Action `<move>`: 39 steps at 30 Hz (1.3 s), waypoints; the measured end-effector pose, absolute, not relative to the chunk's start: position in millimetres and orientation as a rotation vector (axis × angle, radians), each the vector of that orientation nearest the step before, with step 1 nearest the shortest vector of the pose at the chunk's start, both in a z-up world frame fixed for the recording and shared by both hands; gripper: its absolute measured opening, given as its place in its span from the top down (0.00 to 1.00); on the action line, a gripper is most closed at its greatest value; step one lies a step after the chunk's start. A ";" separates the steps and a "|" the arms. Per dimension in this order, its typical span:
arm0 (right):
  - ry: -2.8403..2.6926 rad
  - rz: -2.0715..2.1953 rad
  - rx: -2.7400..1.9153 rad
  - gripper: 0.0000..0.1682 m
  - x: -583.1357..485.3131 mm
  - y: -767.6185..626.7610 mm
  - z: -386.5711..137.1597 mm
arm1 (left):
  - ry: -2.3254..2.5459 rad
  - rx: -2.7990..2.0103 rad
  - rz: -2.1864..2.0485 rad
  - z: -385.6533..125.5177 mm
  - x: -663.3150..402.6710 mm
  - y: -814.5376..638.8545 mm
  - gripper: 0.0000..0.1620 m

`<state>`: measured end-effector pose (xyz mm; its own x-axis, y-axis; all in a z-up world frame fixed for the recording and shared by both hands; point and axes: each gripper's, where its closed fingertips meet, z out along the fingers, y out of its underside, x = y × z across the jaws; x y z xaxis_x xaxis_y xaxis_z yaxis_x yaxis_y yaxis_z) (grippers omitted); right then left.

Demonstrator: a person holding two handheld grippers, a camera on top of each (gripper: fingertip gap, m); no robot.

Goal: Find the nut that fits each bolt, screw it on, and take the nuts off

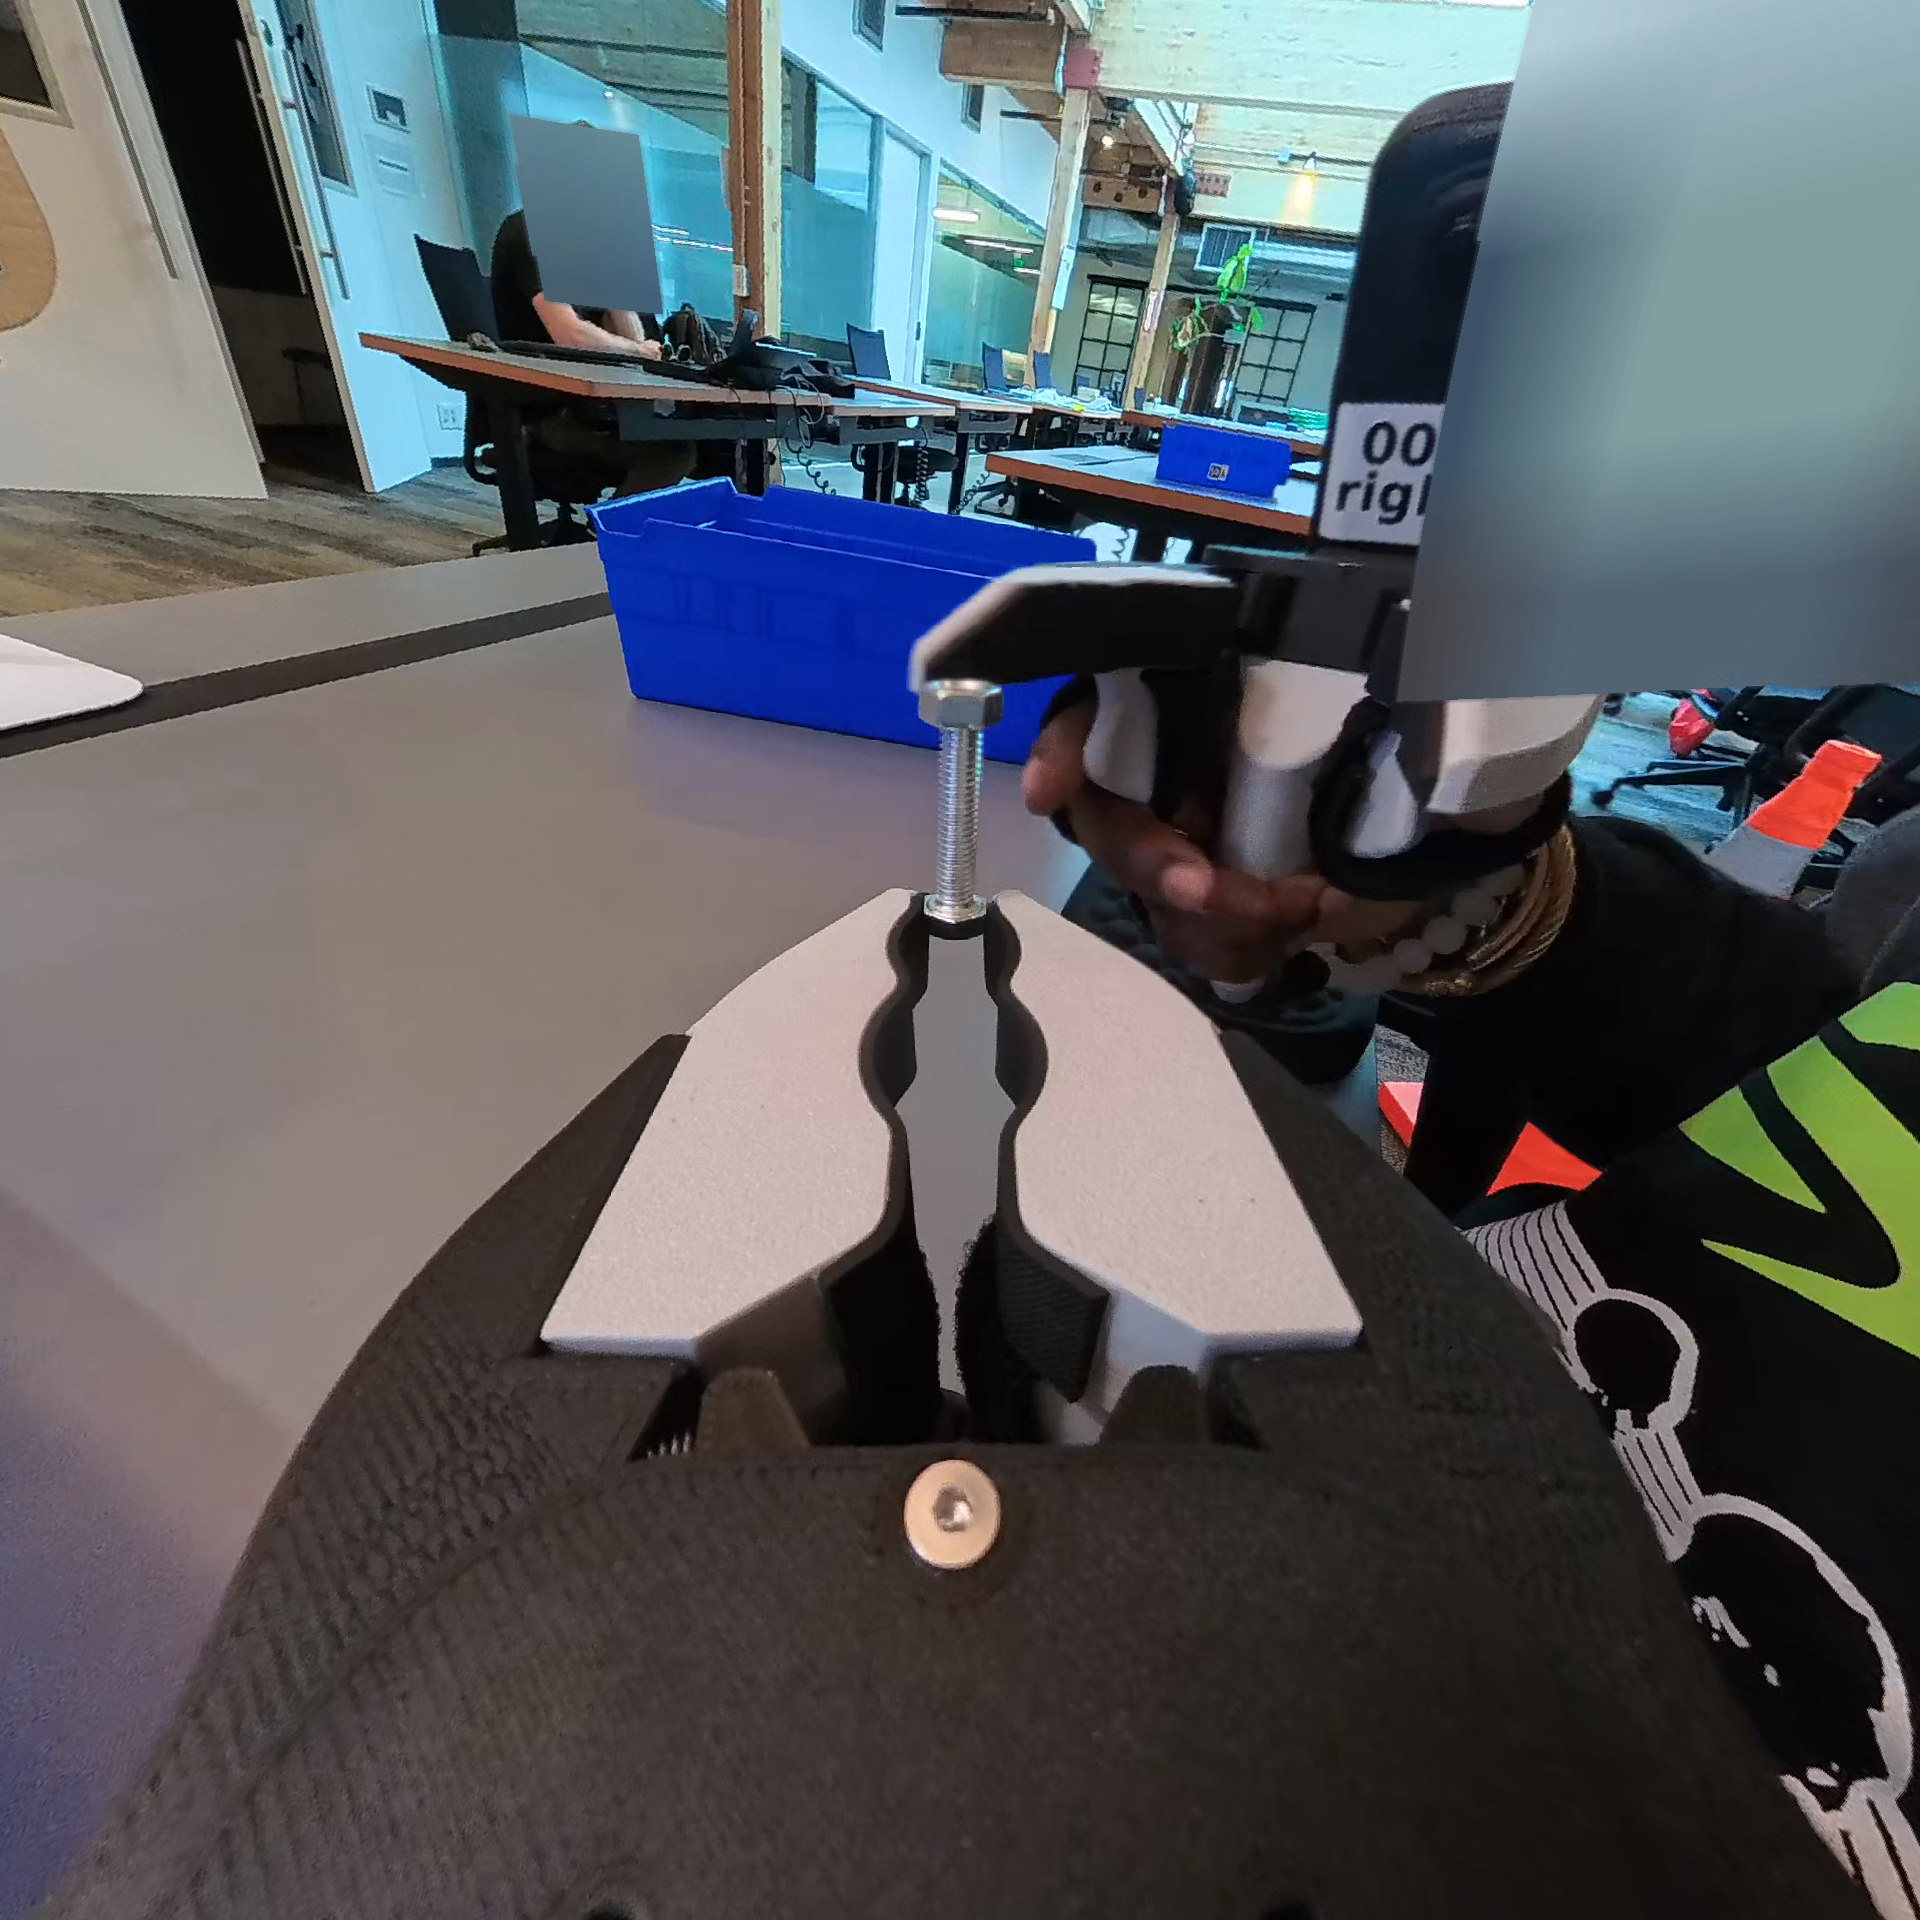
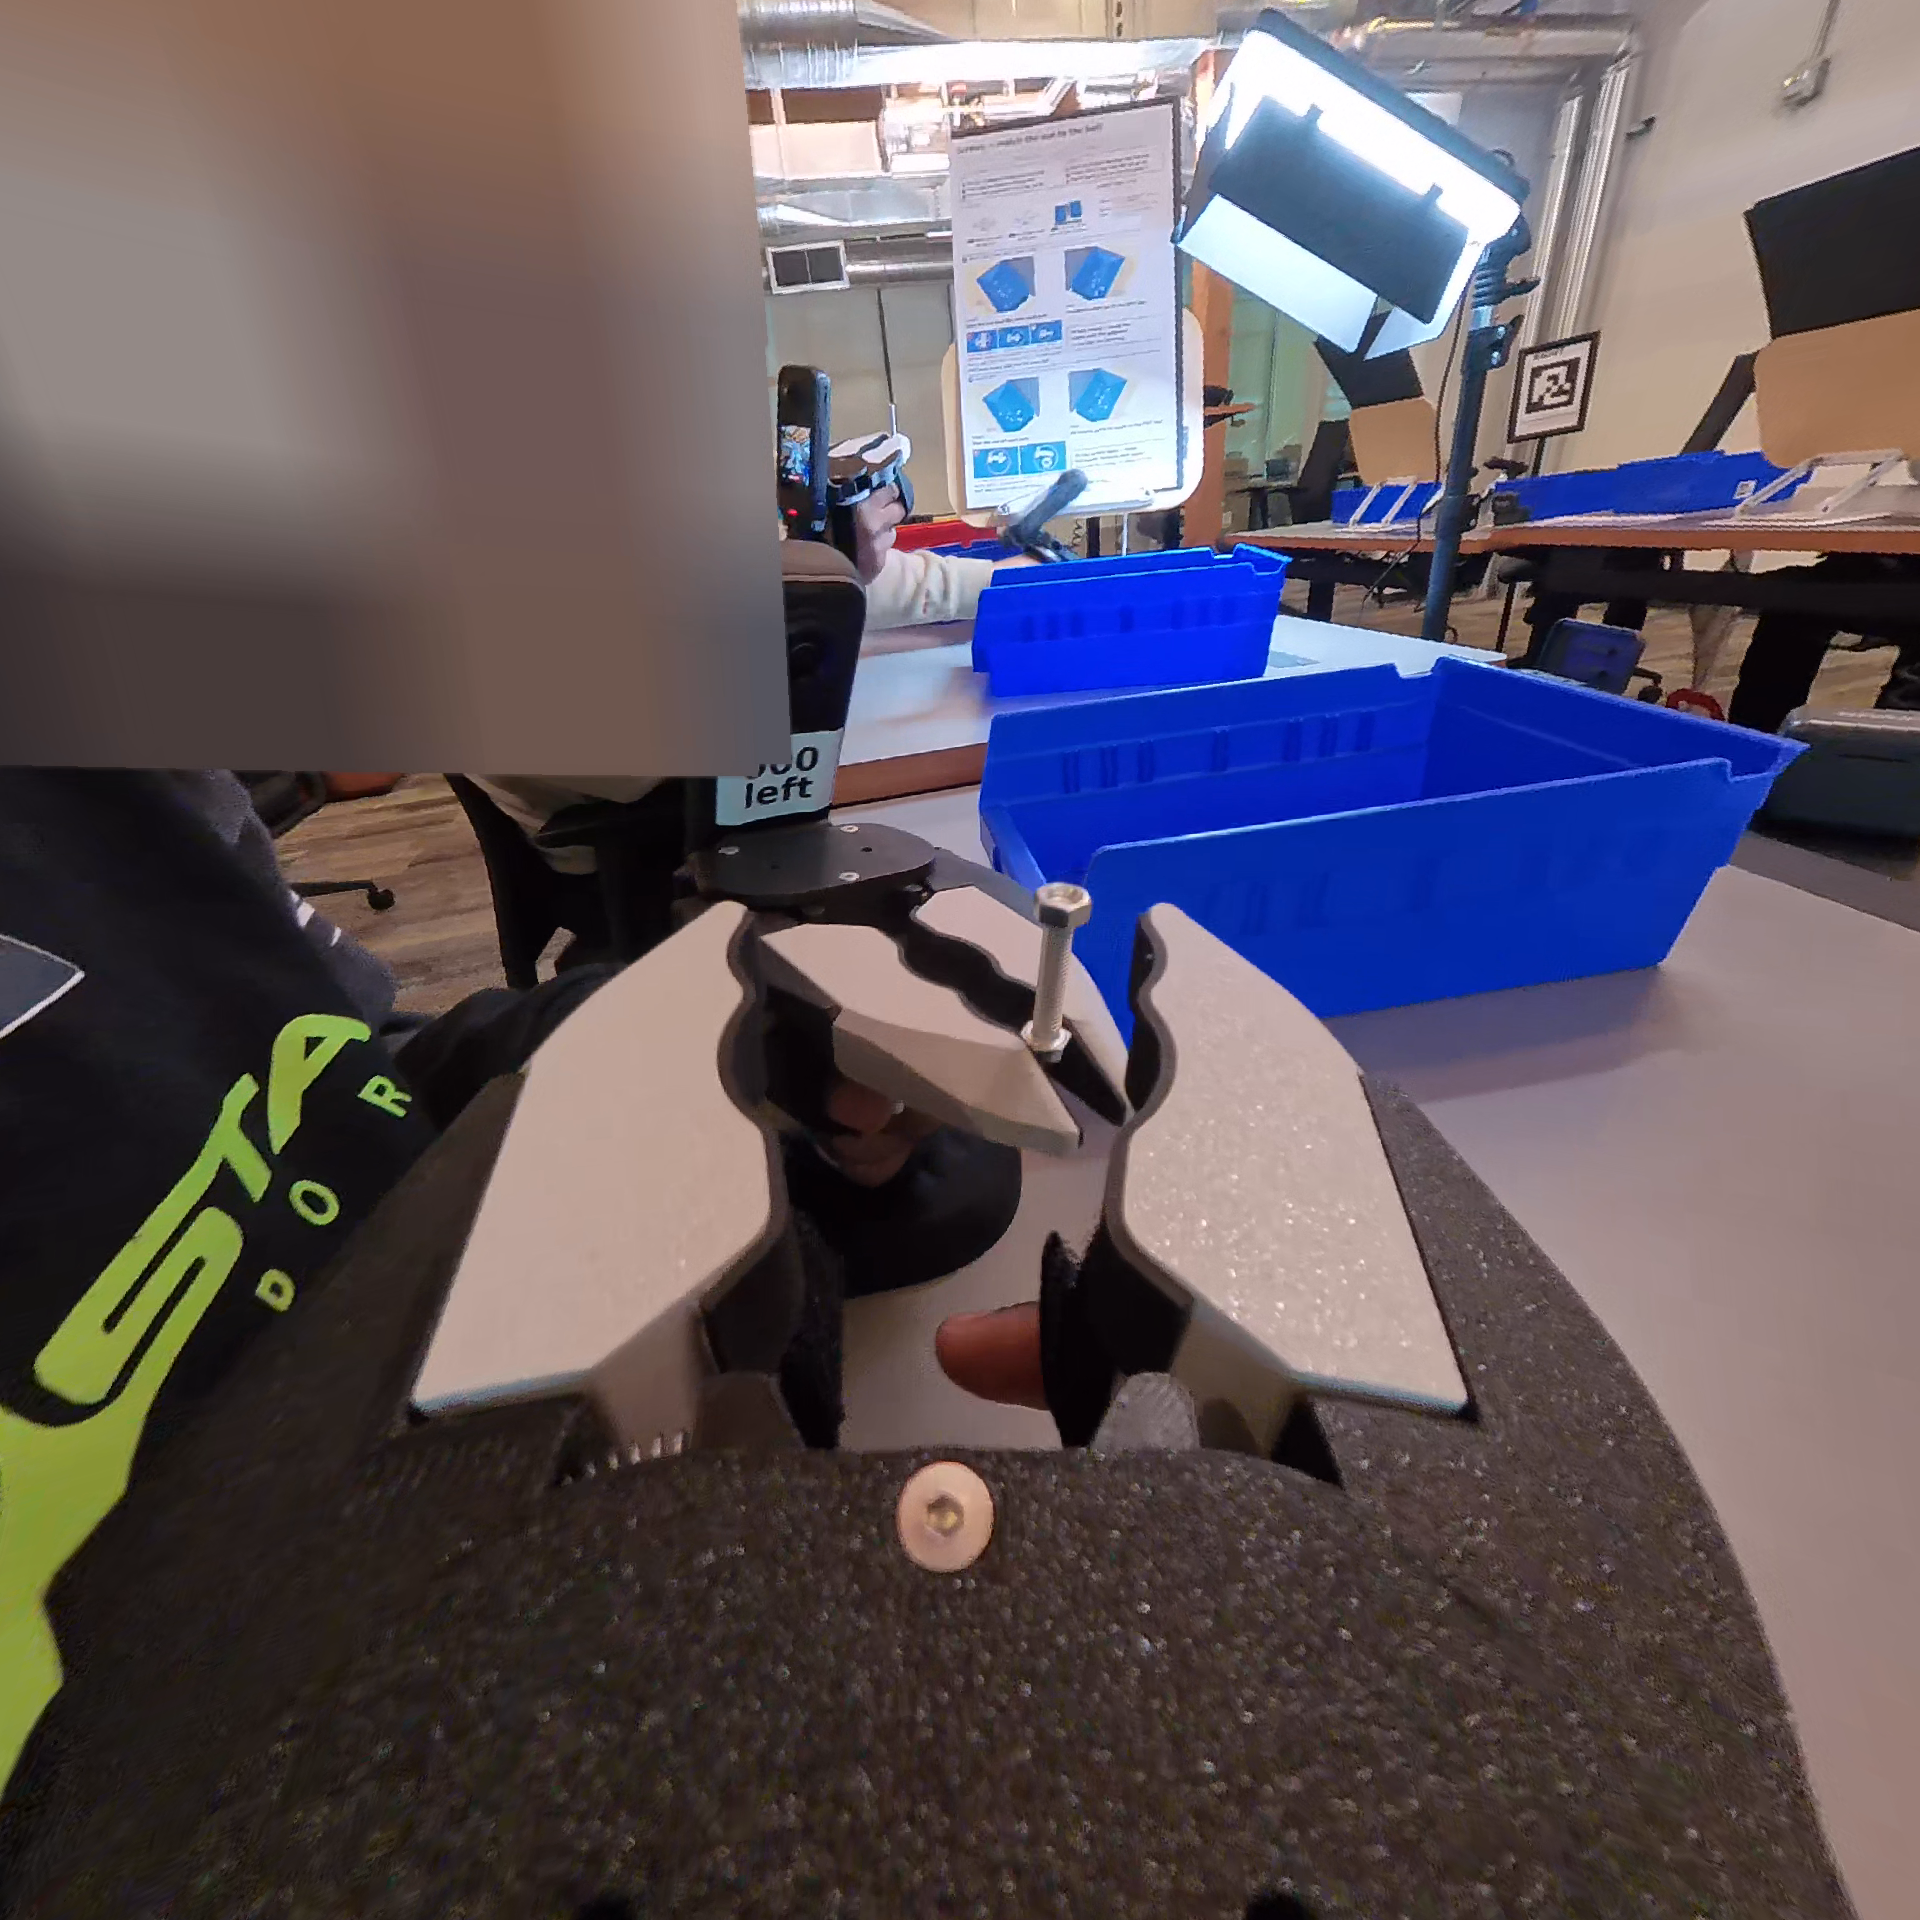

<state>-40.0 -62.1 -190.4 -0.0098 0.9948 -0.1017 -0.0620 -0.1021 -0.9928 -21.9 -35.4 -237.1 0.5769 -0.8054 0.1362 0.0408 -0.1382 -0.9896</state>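
Over a grey table [image 1: 312, 935], with a blue bin [image 2: 1455, 831] set near the far edge, both grippers are brought together above the surface. Left gripper [image 1: 956, 914] is seen nearly closed, its tips pinched on the nut [image 1: 956, 912] at the lower end of a bolt [image 1: 958, 800]; in the right wrist view the same grip appears at the left gripper [image 2: 1049, 1039], with the nut [image 2: 1044, 1034] between its tips. The bolt [image 2: 1055, 966] is held upright, long axis near vertical, hex head on top and clear of the table. Right gripper [image 2: 940, 935] is noted spread wide and empty, its fingers standing either side of the left gripper's tips. In the left wrist view the right gripper [image 1: 951, 675] is seen from the side, one finger tip lying just above the bolt head; contact cannot be confirmed. Judged: the right gripper is the free one and already nearest the head, so the coming move turns on lowering its fingers around the head along the vertical axis, then closing and twisting. Whether the nut is being run on or off cannot be told.
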 end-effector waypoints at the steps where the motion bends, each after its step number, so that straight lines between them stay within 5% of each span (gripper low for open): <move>1: -1.119 1.318 -1.230 0.58 -43.5 -61.2 -190.5 | 0.673 -1.544 -0.834 -237.1 -21.7 -35.6 0.94; 24: -1.149 1.290 -1.232 0.59 -46.2 -70.3 -193.5 | 0.671 -1.553 -0.829 -238.8 -21.7 -35.2 0.94; 30: -1.159 1.305 -1.219 0.72 -36.0 -75.4 -193.5 | 0.666 -1.551 -0.835 -238.4 -22.2 -35.2 0.94; 39: -1.108 1.305 -1.234 0.56 -52.2 -60.3 -192.6 | 0.680 -1.552 -0.833 -239.5 -20.8 -36.2 0.94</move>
